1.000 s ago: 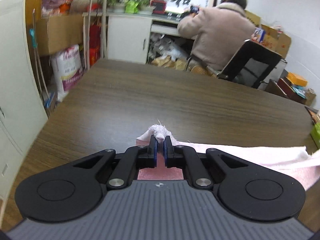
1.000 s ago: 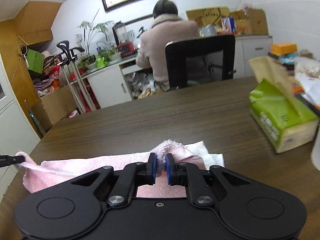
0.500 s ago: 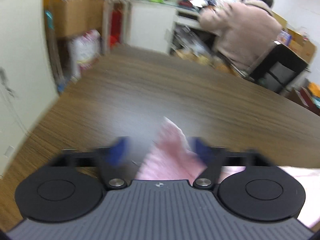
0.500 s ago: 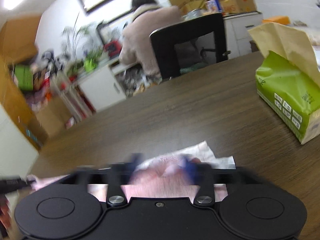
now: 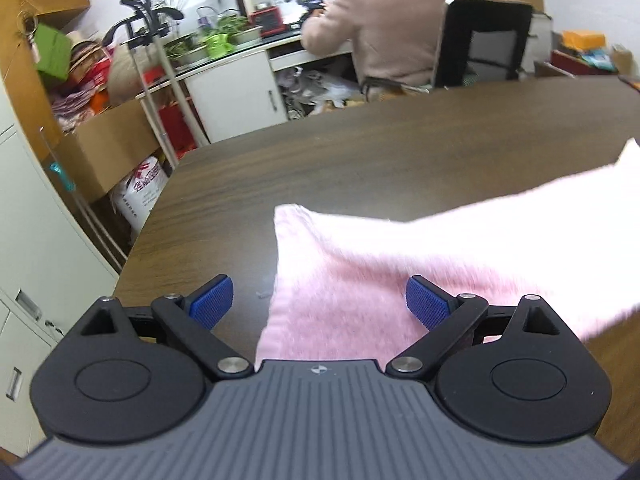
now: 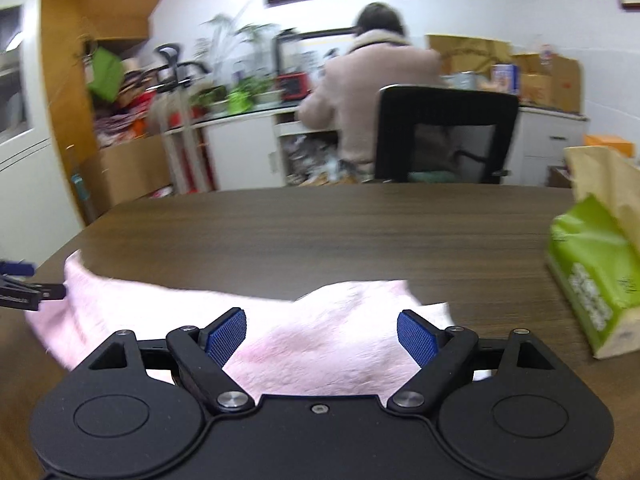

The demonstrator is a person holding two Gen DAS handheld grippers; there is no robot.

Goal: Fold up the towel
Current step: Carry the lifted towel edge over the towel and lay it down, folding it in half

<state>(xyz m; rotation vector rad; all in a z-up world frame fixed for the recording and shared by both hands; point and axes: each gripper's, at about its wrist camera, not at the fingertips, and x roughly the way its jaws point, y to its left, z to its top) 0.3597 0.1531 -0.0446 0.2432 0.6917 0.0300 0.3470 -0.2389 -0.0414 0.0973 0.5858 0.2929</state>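
Dark wood-grain table [image 5: 400,148] carries the pink towel [image 5: 400,264], which lies in a long band across its near side. Beside it on the right stands a green tissue pack [image 6: 592,276]. Both grippers have just let go: the left gripper [image 5: 318,304] and right gripper [image 6: 320,336] have spread jaws, blue pads clear of the cloth below them.

black left gripper [image 5: 320,304], right gripper [image 6: 321,334]; blue ribbed pads, silver screws.
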